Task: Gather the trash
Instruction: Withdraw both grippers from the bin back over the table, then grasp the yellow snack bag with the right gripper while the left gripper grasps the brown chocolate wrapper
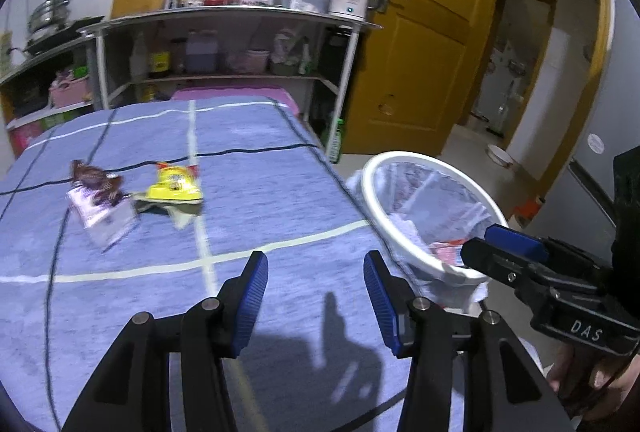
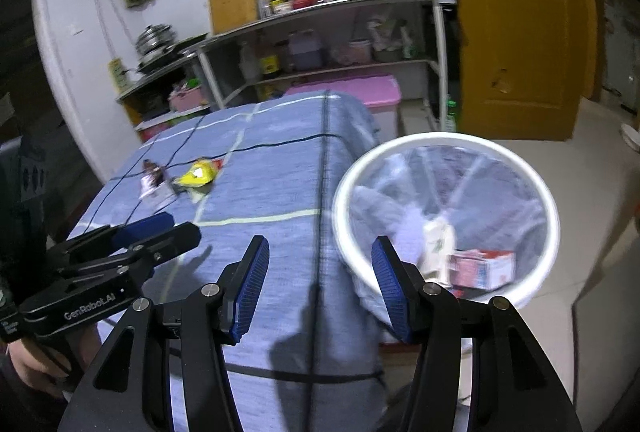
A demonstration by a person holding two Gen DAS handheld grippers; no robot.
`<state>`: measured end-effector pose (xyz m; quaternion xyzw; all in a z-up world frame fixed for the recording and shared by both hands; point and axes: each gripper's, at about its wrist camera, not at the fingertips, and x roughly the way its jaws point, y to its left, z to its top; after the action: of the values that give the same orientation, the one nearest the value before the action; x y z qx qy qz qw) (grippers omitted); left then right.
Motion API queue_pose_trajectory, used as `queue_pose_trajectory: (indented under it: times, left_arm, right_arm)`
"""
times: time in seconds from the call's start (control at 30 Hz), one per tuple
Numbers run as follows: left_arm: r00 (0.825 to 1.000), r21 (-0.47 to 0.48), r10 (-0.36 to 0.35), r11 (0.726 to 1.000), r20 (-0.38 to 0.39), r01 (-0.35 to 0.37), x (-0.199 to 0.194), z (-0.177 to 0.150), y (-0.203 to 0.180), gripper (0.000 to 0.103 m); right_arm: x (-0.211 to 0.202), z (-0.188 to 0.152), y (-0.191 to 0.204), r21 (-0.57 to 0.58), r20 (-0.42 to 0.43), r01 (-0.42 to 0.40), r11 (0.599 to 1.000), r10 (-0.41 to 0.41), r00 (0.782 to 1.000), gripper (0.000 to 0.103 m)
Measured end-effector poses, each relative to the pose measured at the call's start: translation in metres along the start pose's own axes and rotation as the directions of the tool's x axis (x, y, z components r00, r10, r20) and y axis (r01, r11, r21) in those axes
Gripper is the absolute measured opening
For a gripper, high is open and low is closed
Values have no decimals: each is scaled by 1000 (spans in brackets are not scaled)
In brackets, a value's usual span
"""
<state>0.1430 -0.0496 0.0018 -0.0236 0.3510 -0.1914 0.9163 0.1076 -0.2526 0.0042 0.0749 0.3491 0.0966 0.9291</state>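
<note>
Left hand-held gripper (image 2: 132, 244) reads "GenRobot.AI" — right hand-held gripper (image 1: 516, 252), "DAS".

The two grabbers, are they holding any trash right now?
No. The left gripper and right gripper are both open and empty. The yellow wrapper lies on the table.

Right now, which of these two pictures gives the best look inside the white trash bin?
The right wrist view. There the bin faces the camera almost from above, so its whole round rim and the boxes lying at the bottom show. The left wrist view catches the bin at a slant, partly hidden behind the other tool.
</note>
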Motion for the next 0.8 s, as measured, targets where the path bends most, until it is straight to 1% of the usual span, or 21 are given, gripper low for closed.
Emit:
queue_pose_trajectory:
  times: [0.13,0.27,0.53,0.7,0.8]
  left_arm:
    - [999,-39,43,998,8,-43,-8,-5,24,50]
    - [997,-75,82,994,5,-81,-14,-8,45,50]
    - [990,-130,143,981,4,-142,-24,-8,82,50]
    - [984,-158,175,973,13,-171,-31,-2,102,50]
    - [980,-168,197,967,15,-192,-33,3,114,50]
  right_arm:
    - [15,0,21,-39,-31,-41,998,39,999,55]
    - [27,0,32,-51,-52,-73,996,71,996,55]
    - [41,3,50,-97,-75,-95,991,88,993,55]
    - [51,16,60,-105,-88,-106,989,97,991,55]
    - [57,25,70,-133,-86,-111,985,100,991,55]
